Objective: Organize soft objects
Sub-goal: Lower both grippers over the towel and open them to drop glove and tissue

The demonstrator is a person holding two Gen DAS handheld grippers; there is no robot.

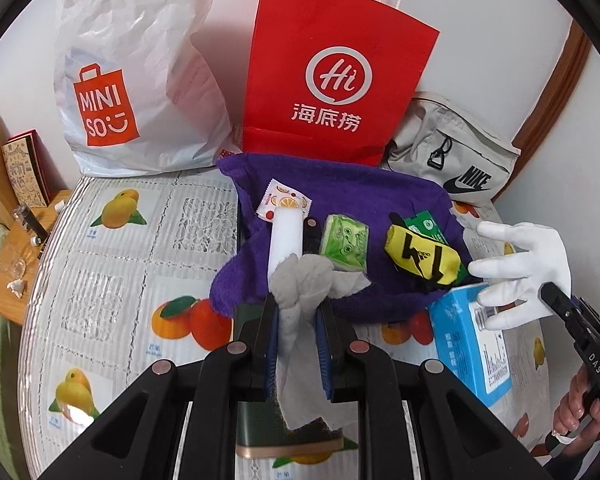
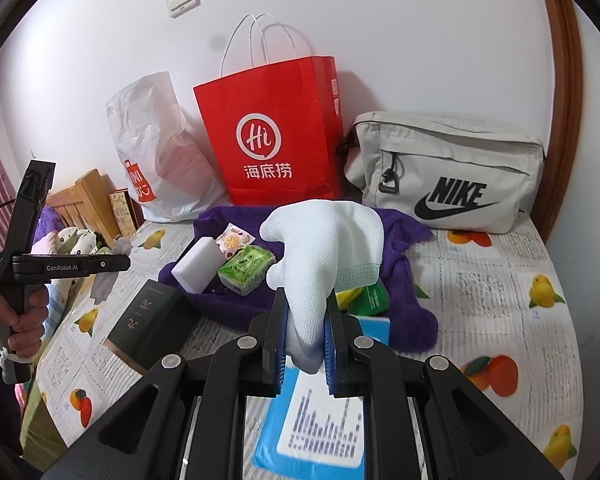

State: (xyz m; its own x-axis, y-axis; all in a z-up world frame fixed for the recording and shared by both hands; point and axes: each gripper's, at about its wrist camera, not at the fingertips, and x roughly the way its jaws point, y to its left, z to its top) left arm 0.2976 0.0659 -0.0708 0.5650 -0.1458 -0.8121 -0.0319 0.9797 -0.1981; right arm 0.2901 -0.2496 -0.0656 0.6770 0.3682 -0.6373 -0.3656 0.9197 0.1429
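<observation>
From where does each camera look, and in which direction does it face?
Left wrist: on the left gripper, facing down at the purple towel; it clamps a grey cloth; bare fingers at right.
Right wrist: on the right gripper, clamping a white glove; a hand at left.
Shared: red bag, towel.

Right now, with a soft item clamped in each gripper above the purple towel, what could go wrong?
1. The grey cloth dangles loosely from the left gripper; its tail might snag the white sponge beneath.
2. The white glove in the right gripper blocks that camera's view of the yellow pouch, so placement is partly blind.
</observation>
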